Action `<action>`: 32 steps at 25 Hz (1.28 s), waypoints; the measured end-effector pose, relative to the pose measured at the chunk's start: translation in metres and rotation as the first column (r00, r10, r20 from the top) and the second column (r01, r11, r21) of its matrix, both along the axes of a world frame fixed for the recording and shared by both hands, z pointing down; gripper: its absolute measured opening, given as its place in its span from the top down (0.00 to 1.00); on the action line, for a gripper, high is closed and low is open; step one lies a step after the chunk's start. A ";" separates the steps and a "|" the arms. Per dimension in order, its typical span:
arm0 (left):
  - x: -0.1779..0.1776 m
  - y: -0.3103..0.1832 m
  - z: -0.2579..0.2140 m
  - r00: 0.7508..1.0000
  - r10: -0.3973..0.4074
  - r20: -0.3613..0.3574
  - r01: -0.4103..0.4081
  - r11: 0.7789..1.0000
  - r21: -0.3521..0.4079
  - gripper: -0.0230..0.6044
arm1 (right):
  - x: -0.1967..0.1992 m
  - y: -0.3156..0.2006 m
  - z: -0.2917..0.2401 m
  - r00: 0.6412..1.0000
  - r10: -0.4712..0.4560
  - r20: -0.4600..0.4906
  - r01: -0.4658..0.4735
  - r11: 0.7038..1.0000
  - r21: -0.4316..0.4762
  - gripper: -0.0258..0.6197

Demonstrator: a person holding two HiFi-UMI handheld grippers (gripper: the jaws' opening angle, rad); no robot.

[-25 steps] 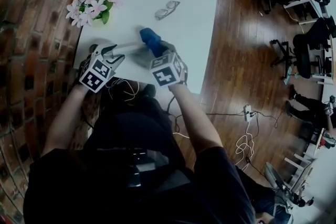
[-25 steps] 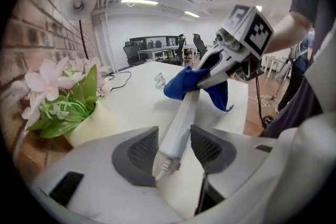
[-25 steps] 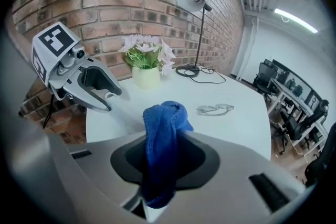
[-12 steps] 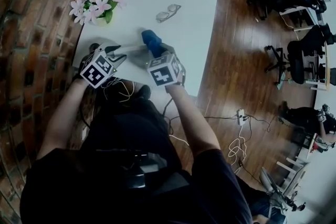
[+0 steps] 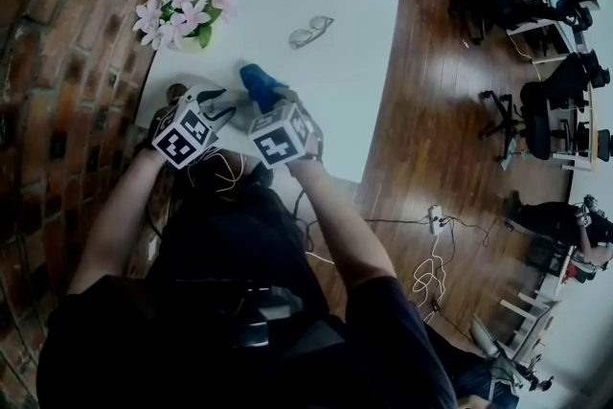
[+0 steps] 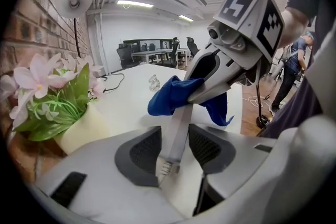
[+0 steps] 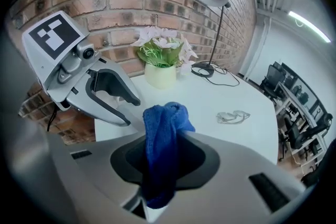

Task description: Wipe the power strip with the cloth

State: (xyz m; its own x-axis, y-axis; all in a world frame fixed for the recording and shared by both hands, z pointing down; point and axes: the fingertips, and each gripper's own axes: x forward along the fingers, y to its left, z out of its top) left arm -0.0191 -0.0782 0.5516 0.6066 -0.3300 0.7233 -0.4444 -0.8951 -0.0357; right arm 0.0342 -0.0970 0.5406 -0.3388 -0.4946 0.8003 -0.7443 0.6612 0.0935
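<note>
Near edge of white table — left gripper clamped on end of white power strip, strip running out between both pads. Right gripper pinches blue cloth — wad lies against strip just beyond left jaws. Potted flowers at left edge, glasses mid-table.

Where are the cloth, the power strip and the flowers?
cloth [image 7: 163,134]: right gripper view, bunched middle.
power strip [image 6: 177,134]: left gripper view, white body.
flowers [image 5: 182,14]: head view, pink blossoms.
</note>
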 end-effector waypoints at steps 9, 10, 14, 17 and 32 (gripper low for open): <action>0.002 -0.001 -0.002 1.000 0.014 -0.022 -0.014 0.999 0.029 0.68 | -0.022 0.000 -0.001 0.999 -0.040 -0.025 0.040 0.999 -0.014 0.82; 0.001 -0.001 -0.003 0.999 0.016 -0.030 -0.016 1.000 0.019 0.68 | -0.022 0.000 0.000 0.999 -0.040 -0.027 0.040 0.999 -0.009 0.82; -0.012 0.000 -0.008 0.993 -0.067 -0.096 0.060 0.996 -0.071 0.66 | -0.022 0.002 0.001 1.000 -0.024 -0.014 0.024 1.000 0.008 0.82; -0.023 0.007 0.004 0.996 -0.070 -0.046 0.065 0.994 -0.088 0.67 | -0.020 0.002 -0.001 1.000 -0.012 -0.016 0.012 1.000 0.005 0.82; -0.029 0.007 0.022 0.999 -0.010 0.053 0.013 0.999 -0.049 0.71 | -0.066 0.009 -0.001 0.997 -0.076 -0.007 0.076 0.997 -0.018 0.82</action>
